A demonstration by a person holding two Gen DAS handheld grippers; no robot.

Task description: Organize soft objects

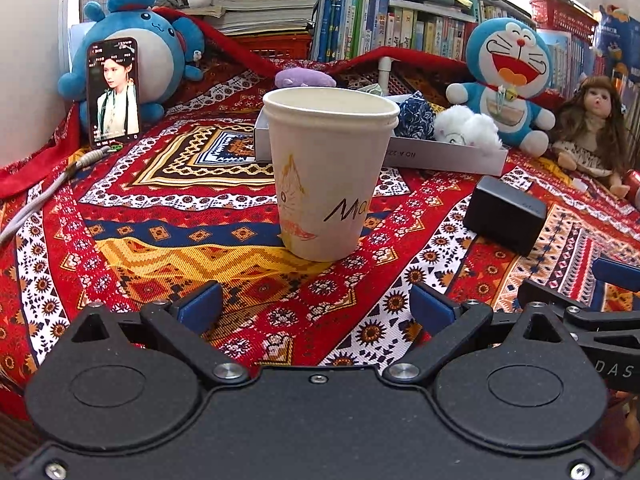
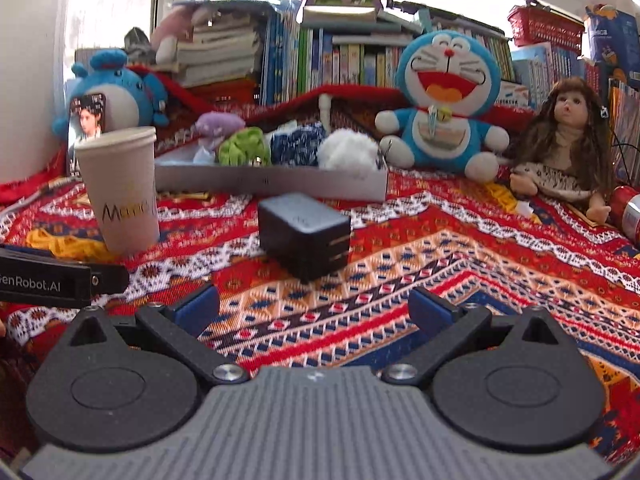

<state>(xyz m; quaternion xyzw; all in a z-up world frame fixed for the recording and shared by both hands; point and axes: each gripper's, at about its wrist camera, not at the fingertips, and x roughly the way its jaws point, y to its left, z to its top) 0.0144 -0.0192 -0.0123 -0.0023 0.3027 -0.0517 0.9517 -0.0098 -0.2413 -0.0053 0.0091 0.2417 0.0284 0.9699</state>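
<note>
A paper cup (image 1: 331,176) stands upright on the patterned cloth (image 1: 168,216), a black adapter (image 2: 303,236) to its right. A phone (image 1: 113,90) leans lit against a blue plush (image 1: 148,46) at the back left. At the back right a Doraemon toy (image 2: 446,108) sits beside a long-haired doll (image 2: 568,140). Books (image 1: 384,24) line the shelf behind.

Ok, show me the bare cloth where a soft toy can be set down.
Free: the cloth between the right gripper and the black box, and the wide stretch right of that box, short of the doll. Also between paper cup and phone. Crowded: the white tray and the back row of plush toys.
</note>
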